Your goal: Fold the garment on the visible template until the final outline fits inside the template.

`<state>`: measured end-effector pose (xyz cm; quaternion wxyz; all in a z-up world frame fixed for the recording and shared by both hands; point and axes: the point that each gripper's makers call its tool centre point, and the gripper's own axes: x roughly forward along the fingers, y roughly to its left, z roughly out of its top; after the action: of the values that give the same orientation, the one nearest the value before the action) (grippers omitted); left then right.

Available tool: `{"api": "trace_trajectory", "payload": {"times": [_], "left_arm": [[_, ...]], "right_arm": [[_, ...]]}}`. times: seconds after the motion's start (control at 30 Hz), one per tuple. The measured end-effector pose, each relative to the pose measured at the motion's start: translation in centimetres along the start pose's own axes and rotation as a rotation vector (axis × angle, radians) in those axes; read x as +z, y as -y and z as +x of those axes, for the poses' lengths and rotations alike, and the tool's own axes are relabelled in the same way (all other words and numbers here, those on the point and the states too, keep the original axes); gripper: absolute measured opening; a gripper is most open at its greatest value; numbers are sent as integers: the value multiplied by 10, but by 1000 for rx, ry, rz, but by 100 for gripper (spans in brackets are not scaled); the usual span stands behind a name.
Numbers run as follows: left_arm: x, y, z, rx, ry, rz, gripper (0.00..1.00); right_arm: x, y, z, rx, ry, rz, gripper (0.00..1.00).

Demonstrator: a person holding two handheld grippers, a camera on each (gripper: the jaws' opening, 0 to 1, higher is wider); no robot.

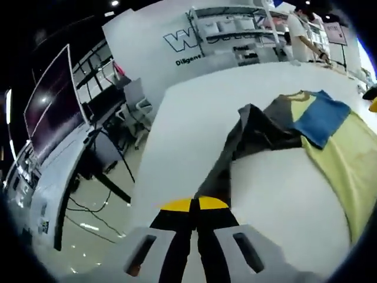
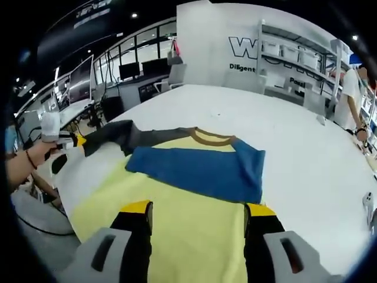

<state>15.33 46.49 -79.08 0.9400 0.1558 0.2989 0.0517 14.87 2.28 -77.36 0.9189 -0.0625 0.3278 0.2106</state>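
Observation:
A yellow shirt [image 2: 194, 230] with a brown collar [image 2: 209, 137] lies flat on the white table [image 2: 294, 135]. Its blue sleeve [image 2: 200, 168] is folded across the chest. The dark grey sleeve [image 1: 259, 127] is drawn out sideways toward the table's edge, and my left gripper [image 1: 194, 204] is shut on its end. In the right gripper view that left gripper [image 2: 76, 141] is at the left, held by a hand [image 2: 35, 156]. My right gripper [image 2: 198, 209] hovers low over the yellow body with its jaws wide apart and nothing between them.
The table's edge [image 1: 150, 153] runs close to the left gripper, with floor, chairs and desks with monitors [image 1: 53, 112] beyond. A person [image 2: 352, 94] stands at shelving past the far end. A small object [image 2: 370, 207] sits at the table's right side.

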Motion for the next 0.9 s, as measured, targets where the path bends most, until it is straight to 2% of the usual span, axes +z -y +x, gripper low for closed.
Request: {"api": "trace_trajectory", "payload": {"times": [0.03, 0.17, 0.27, 0.33, 0.37, 0.43, 0.63, 0.8, 0.83, 0.9], "left_arm": [[1, -7, -6, 34, 6, -7, 0], [3, -21, -16, 97, 7, -60, 0], [4, -30, -22, 134, 1, -64, 0], [4, -31, -25, 138, -8, -75, 0], [4, -24, -27, 111, -12, -140, 0], [13, -14, -31, 66, 14, -190, 0], [36, 14, -42, -18, 78, -193, 0], [58, 37, -48, -106, 156, -260, 0], [67, 40, -50, -123, 205, -324, 0], [70, 42, -51, -131, 206, -355, 0]], "right_arm": [[0, 0, 0, 0, 2, 1, 60], [0, 0, -1, -1, -1, -1, 60], [-2, 1, -1, -4, -10, -2, 60], [-1, 1, -2, -5, -6, -3, 60], [-1, 2, -2, -7, -7, -6, 60], [-1, 3, -2, -7, -4, -6, 60], [-2, 2, -3, -4, -2, -3, 60], [2, 1, -5, 2, 14, -5, 60], [1, 1, -5, 2, 14, -9, 61], [0, 2, -4, -1, 14, -8, 61]]}}
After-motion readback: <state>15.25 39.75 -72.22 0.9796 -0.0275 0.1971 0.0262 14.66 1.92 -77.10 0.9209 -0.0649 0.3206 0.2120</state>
